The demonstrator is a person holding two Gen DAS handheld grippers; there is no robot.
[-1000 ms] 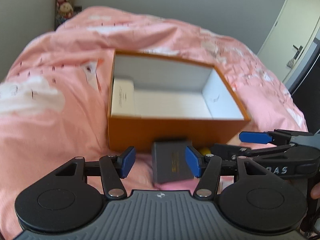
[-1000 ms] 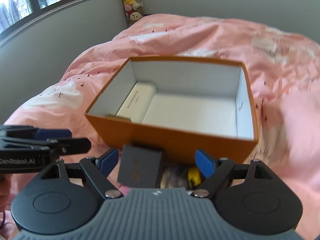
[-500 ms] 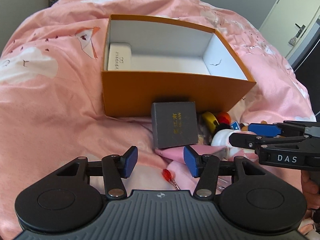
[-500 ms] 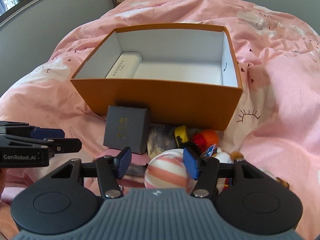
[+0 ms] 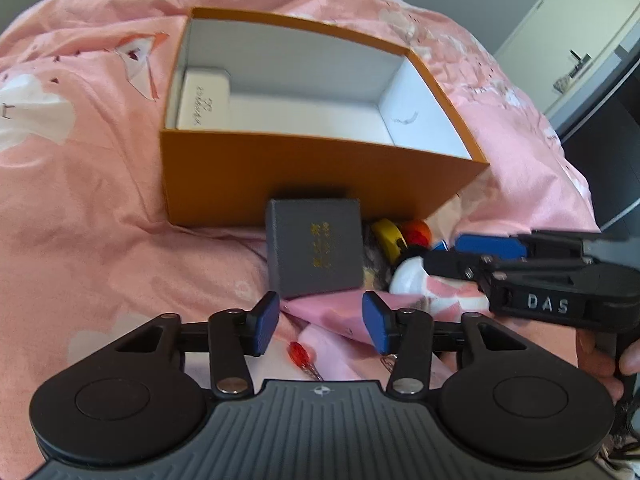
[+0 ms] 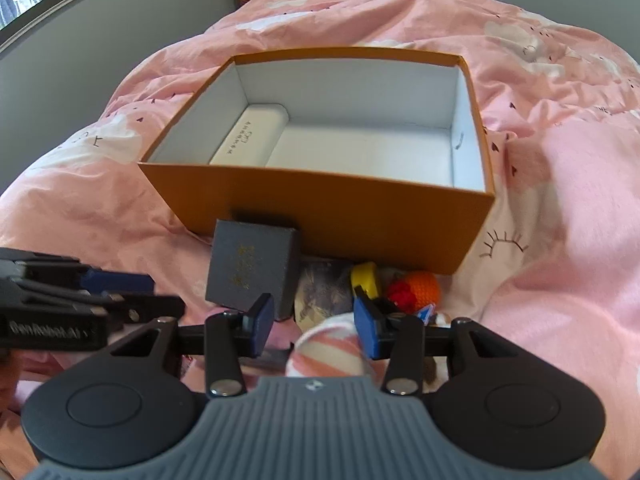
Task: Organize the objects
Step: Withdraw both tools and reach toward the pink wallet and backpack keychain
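Right wrist view shows the right claw [image 6: 314,326] tilted down over a pink-and-white striped ball [image 6: 328,354] that lies between its blue pads at the near edge of a small pile on the bed [image 6: 560,208]. Its jaws are closing, but whether the pads already press the ball I cannot tell. Just beyond the ball sit a dark grey box [image 6: 250,268], a yellow piece [image 6: 366,276] and an orange knitted toy [image 6: 420,290], all against the front wall of the open orange box [image 6: 320,216], which holds one white case [image 6: 250,136] at its left end. The ball lies straight ahead of the right claw, so that hand is plainly the nearer one. In the left wrist view the left claw [image 5: 322,322] hangs over a pink packet [image 5: 332,308]; its jaws are closing too, with that packet below the gap and nothing yet gripped. A lift over the front wall probably follows.
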